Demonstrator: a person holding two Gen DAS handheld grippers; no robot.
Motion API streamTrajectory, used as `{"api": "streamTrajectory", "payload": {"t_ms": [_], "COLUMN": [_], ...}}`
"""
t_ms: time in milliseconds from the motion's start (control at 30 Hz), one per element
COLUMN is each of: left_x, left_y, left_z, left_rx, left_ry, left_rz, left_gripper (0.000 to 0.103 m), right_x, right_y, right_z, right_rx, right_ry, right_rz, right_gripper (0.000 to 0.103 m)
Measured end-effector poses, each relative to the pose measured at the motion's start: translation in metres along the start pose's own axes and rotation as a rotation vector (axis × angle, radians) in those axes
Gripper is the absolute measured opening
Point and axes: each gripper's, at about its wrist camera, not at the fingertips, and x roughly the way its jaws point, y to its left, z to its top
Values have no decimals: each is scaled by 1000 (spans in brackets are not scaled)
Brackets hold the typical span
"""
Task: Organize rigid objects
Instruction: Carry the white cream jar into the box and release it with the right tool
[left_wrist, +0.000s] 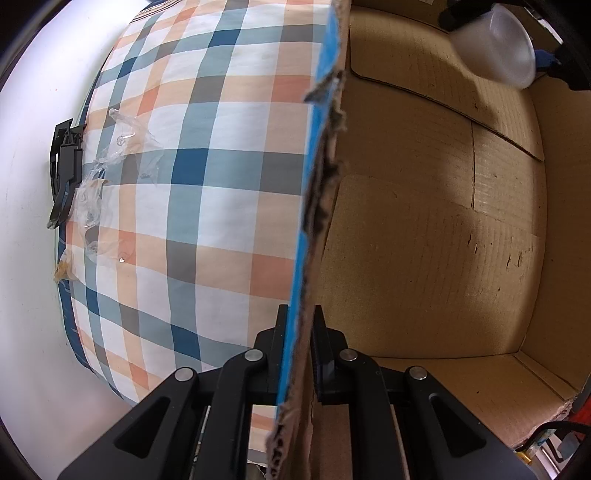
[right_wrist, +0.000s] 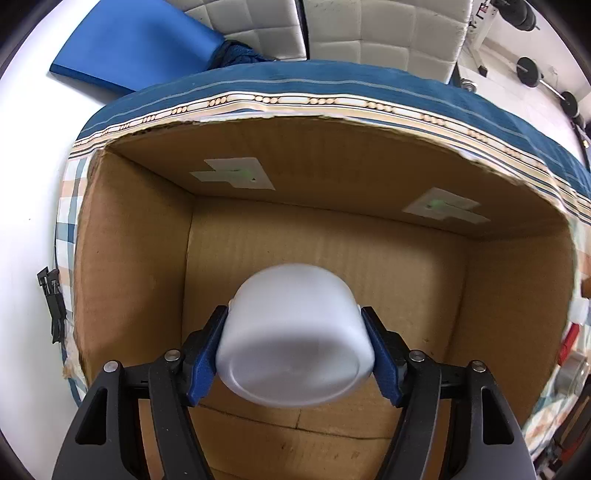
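The box is rough, matt corrugated cardboard; the cup is smooth, translucent white plastic; the checked cloth is woven.

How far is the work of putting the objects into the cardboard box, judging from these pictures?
Done: nothing visible; the cardboard box shows only bare floor. In hand: the right gripper holds a white plastic cup above the box interior, while the left gripper is shut on the box wall, steadying it. Left: setting the cup down and releasing it. Other objects are barely visible at the right edge.
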Motion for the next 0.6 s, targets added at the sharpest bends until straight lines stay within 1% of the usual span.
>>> {"api": "streamTrajectory", "payload": {"t_ms": [67,100,133,200,433,600], "left_x": [1,1,1,1,2,2], "left_y": [0,0,0,0,0,-2], "left_z": [0,1,0,1,1,1], "left_rx": [1,1,1,5,13,18], "left_ry": [-1,2,2,1,4,3], "left_rz": [1,1,0,2,6,10], "left_gripper": [8,8,8,8,8,8], "right_x": [6,8,9,5,-11,-23], "right_y": [-3,-5,-6,-8,-13,-17], "right_z": [2,3,4,3,-7,-16], "right_rx": [18,23,27,19,8,1], "right_ry": [20,27,34,20,6,-1], "right_rz": [14,16,24,9,-18,-25], "right_gripper": [73,77,86,97,98,103]}}
